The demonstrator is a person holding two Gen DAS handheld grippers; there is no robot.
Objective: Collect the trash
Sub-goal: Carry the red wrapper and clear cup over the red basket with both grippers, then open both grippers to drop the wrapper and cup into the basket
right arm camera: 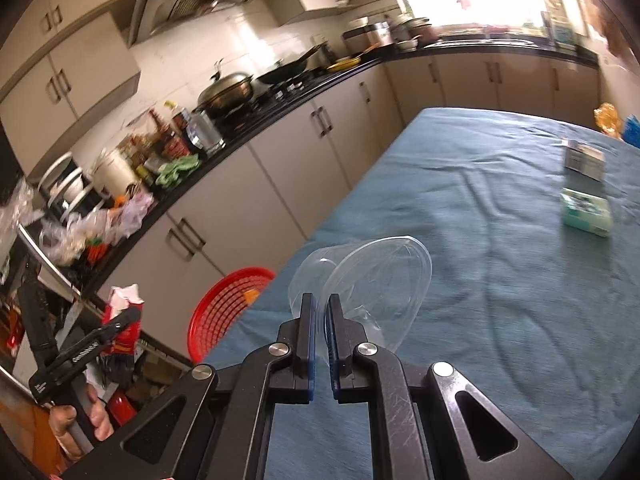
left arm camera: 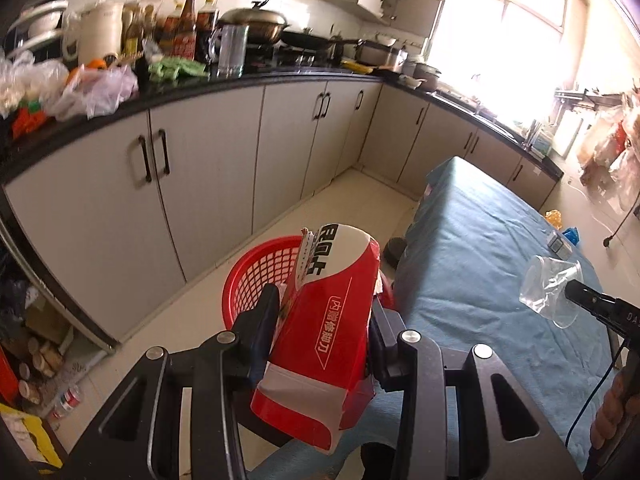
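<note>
My left gripper (left arm camera: 324, 308) is shut on a red and white paper carton (left arm camera: 328, 320), torn open at its top, held over the near rim of the red mesh basket (left arm camera: 256, 272) on the floor. In the right wrist view the same carton (right arm camera: 122, 316) and basket (right arm camera: 228, 304) show at lower left, beside the table. My right gripper (right arm camera: 320, 304) is shut on the wall of a clear plastic cup (right arm camera: 372, 280), squashed flat between the pads, above the blue tablecloth (right arm camera: 500, 280). The left wrist view shows that cup (left arm camera: 550, 288) at the right.
A green box (right arm camera: 586, 214) and a grey box (right arm camera: 584, 160) lie on the tablecloth, with yellow and blue wrappers (right arm camera: 616, 122) at its far edge. Cabinets (left arm camera: 200, 168) under a cluttered black counter run along the left. Bottles and cartons lie on the floor (left arm camera: 48, 364).
</note>
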